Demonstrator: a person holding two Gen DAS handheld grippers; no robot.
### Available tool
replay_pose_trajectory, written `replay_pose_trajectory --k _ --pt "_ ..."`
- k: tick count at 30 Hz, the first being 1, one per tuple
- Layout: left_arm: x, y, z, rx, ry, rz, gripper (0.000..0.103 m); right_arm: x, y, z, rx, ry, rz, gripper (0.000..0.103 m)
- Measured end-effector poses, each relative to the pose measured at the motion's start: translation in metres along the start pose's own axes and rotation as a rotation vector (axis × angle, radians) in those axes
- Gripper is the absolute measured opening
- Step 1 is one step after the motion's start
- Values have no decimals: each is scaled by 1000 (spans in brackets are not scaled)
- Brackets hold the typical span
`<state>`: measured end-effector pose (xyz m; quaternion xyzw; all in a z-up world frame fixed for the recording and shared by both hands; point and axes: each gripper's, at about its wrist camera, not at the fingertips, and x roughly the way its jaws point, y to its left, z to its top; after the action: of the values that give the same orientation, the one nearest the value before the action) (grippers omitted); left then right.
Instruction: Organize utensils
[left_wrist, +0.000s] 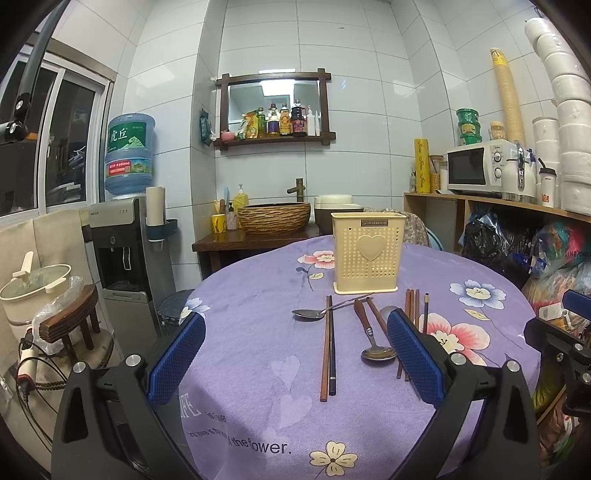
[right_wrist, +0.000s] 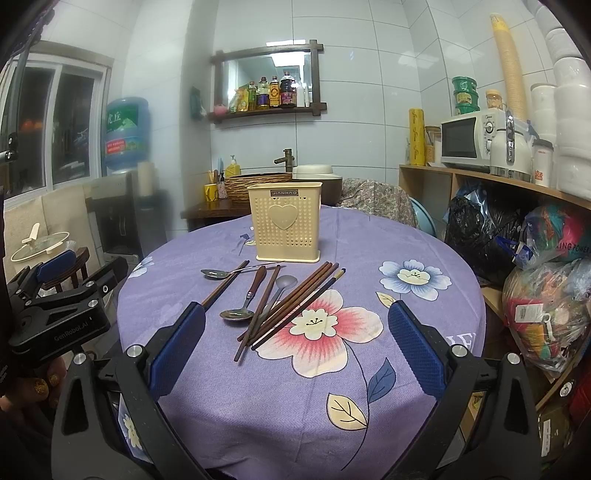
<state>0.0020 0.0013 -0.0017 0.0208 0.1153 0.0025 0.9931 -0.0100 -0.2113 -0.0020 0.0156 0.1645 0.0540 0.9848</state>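
While each gripper — left (left_wrist: 297, 356), right (right_wrist: 297, 347) — gapes empty, one blue pad (left_wrist: 415, 356) hides some chopsticks (left_wrist: 412, 306).

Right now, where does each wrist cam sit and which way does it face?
Left wrist: on the open left gripper, above the near table edge, facing the cream perforated plastic utensil holder; own blue pads frame a pair of brown chopsticks; right gripper at right edge.
Right wrist: on the open right gripper, further right, facing the same holder; left gripper at left.
Shared: holder, purple floral tablecloth, spoons, chopsticks, white microwave.
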Motion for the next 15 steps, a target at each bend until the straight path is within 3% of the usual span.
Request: replay_pose_trajectory --k 15 --pt "0 1 -1 1 1 0 98 3 1 -3 -2 3 1 98"
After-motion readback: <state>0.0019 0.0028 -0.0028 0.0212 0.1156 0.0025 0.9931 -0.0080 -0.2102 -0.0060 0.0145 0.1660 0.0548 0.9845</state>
